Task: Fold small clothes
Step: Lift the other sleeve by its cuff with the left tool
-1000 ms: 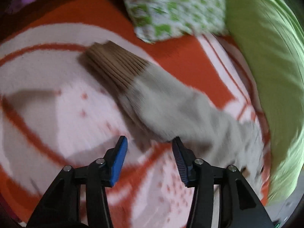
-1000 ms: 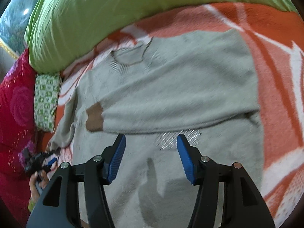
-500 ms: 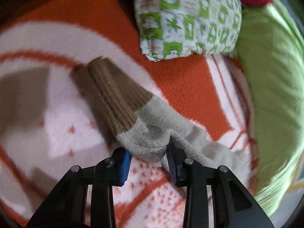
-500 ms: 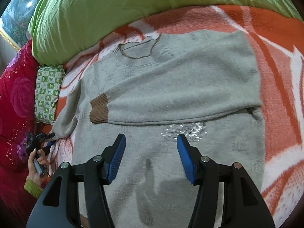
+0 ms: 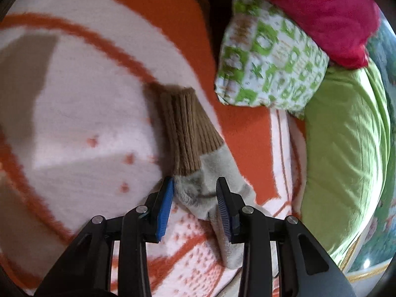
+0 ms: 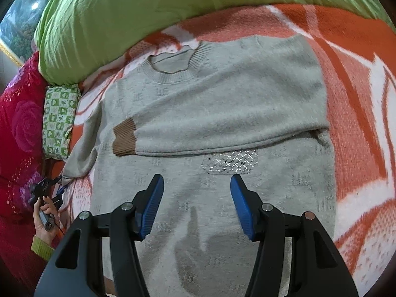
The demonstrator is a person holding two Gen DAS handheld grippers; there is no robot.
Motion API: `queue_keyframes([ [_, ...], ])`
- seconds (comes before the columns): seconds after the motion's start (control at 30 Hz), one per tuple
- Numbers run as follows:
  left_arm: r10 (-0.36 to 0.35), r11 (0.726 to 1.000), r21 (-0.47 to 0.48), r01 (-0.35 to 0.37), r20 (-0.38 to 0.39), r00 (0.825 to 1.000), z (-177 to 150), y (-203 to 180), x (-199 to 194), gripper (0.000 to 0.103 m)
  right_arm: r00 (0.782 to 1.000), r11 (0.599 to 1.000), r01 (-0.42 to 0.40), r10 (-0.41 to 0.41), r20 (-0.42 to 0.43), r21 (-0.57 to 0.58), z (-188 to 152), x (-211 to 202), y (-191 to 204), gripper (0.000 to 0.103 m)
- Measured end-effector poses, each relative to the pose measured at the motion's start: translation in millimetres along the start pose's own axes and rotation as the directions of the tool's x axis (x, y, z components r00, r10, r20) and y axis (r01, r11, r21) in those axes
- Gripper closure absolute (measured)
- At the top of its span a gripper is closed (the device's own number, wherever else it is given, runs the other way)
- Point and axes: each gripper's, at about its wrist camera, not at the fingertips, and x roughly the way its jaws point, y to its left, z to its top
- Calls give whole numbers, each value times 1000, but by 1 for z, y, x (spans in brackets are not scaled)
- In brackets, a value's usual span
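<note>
Since a second ago, your left hand-held gripper (image 5: 195, 198) has closed in on the grey sweater's (image 6: 222, 113) sleeve (image 5: 210, 185) and now pinches it just behind the brown cuff (image 5: 188, 133). Your right hand-held gripper (image 6: 196, 198) hovers spread and empty above the sweater, which lies flat on the orange-and-white blanket (image 6: 358, 99). Beyond sit a green-patterned pillow (image 5: 267, 64) and a green duvet (image 6: 148, 7).

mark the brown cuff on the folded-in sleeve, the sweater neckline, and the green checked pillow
brown cuff (image 6: 124, 137): right wrist view, middle of the ribbed band.
sweater neckline (image 6: 173, 75): right wrist view, front ribbed collar edge.
green checked pillow (image 5: 269, 61): left wrist view, centre of its patterned face.
</note>
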Motion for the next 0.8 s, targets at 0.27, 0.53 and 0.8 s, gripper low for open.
queue_keyframes([
  [0.27, 122, 985, 124, -124, 20, 992, 4, -20, 23, 86, 1000, 999, -25, 25, -14, -23, -1, 8, 12, 46],
  [0.53, -24, 859, 512, 3, 34, 999, -68, -145, 9, 98, 1000, 999, -31, 31, 5, -45, 1, 7, 8, 46],
  [0.8, -134, 505, 792, 343, -321, 938, -269, -273, 45, 98, 998, 998, -50, 48, 38, 43, 11, 2, -27, 46],
])
